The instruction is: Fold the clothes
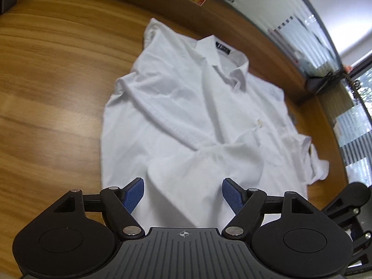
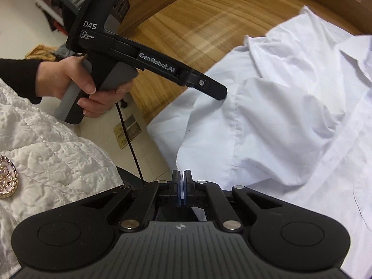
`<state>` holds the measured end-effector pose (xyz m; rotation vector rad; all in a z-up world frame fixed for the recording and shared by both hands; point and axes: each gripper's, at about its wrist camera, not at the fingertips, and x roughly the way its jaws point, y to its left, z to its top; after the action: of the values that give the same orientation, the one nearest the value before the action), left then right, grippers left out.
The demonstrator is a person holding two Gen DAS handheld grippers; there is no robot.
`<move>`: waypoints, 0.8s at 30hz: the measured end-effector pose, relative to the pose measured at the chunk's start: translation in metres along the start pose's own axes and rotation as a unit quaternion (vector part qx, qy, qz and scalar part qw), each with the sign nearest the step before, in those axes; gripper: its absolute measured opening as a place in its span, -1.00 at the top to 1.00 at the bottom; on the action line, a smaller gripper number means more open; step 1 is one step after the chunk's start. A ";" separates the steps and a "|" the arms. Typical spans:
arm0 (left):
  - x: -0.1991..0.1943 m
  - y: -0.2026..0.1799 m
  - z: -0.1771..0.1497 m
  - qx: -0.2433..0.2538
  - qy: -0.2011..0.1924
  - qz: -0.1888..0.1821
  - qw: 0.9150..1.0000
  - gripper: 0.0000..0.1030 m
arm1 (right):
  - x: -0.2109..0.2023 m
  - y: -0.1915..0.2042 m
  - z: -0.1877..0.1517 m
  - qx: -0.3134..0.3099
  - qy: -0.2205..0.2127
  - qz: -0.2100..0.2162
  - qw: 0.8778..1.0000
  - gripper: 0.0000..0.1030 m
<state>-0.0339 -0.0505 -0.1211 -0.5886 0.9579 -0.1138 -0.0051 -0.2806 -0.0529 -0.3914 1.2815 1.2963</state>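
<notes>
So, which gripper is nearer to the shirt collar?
Left. The left gripper is open over the hem, facing the collar. The right gripper is shut at the hem edge, further aside.

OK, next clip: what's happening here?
A person is folding a white shirt laid out on a wooden table, using a handheld gripper in each hand. The left gripper is open above the shirt's near end. The right gripper is shut on the shirt's edge at the table's rim. One sleeve already lies folded across the front.
</notes>
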 end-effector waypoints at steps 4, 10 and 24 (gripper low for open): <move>0.007 -0.012 0.013 0.054 0.011 -0.030 0.998 -0.65 | -0.006 -0.005 -0.007 0.024 -0.015 -0.013 1.000 0.95; 0.040 -0.022 0.025 0.105 0.077 -0.056 0.990 -0.67 | -0.011 -0.009 -0.015 0.037 -0.035 -0.020 0.998 0.95; 0.018 -0.013 -0.002 -0.035 0.132 -0.071 0.988 0.69 | -0.038 -0.032 -0.050 0.123 -0.116 -0.032 0.985 0.74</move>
<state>-0.0230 -0.0687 -0.1280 -0.7176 1.1804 -0.2917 0.0074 -0.3494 -0.0506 -0.1032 1.2029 1.0786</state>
